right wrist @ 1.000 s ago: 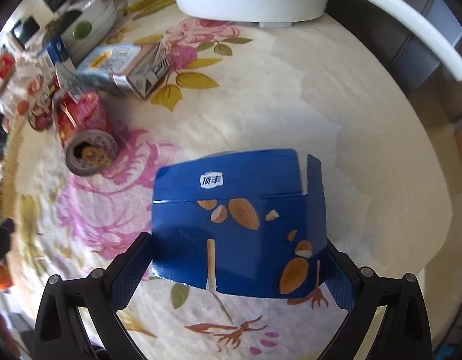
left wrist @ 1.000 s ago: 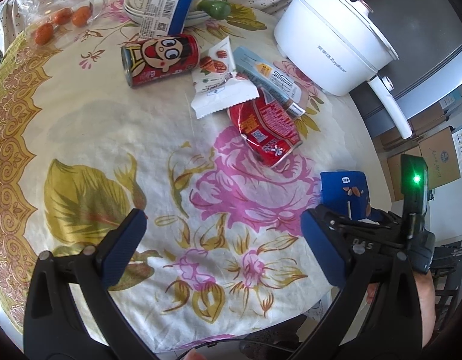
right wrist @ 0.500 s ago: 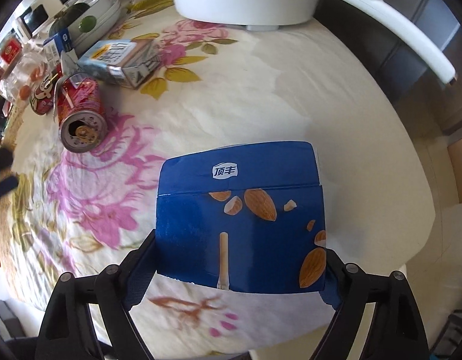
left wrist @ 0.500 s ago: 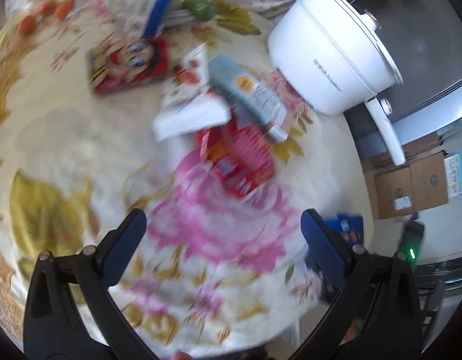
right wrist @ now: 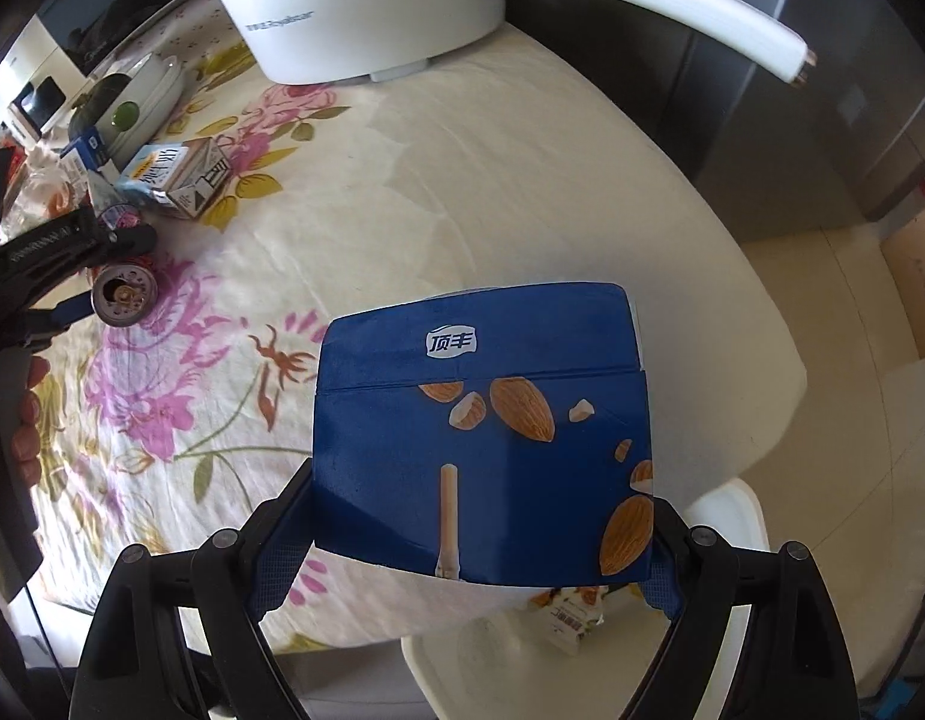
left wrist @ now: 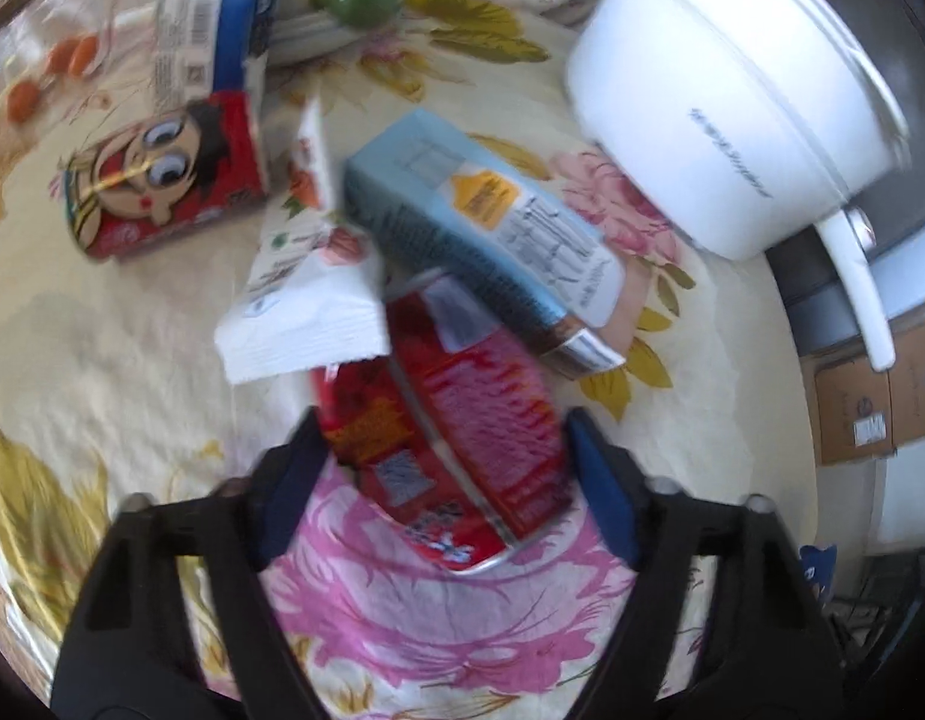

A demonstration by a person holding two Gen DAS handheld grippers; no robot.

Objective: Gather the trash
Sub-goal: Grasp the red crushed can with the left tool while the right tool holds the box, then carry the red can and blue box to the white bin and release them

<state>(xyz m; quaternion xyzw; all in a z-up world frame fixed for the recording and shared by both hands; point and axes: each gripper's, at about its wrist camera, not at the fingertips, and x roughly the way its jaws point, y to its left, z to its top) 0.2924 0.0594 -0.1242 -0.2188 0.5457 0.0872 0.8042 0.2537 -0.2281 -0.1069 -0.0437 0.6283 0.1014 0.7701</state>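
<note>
My right gripper (right wrist: 480, 540) is shut on a blue almond snack box (right wrist: 480, 450) and holds it above the table's near edge, over a white bin (right wrist: 582, 660) on the floor. My left gripper (left wrist: 444, 474) has its jaws on both sides of a crushed red can (left wrist: 456, 438) lying on the flowered tablecloth; the image is blurred. The can also shows in the right wrist view (right wrist: 123, 297) between the left fingers. A white wrapper (left wrist: 306, 312) and a light blue carton (left wrist: 492, 240) lie against the can.
A red cartoon can (left wrist: 162, 180), a blue packet (left wrist: 216, 36) and a stack of bowls (left wrist: 336, 12) lie farther back. A white electric pot (left wrist: 732, 108) with a long handle stands at the right. Cardboard boxes (left wrist: 870, 408) sit on the floor.
My left gripper has moved forward to the crushed red can and closed in around it. My right gripper has carried the blue box back past the table edge, over the white bin.
</note>
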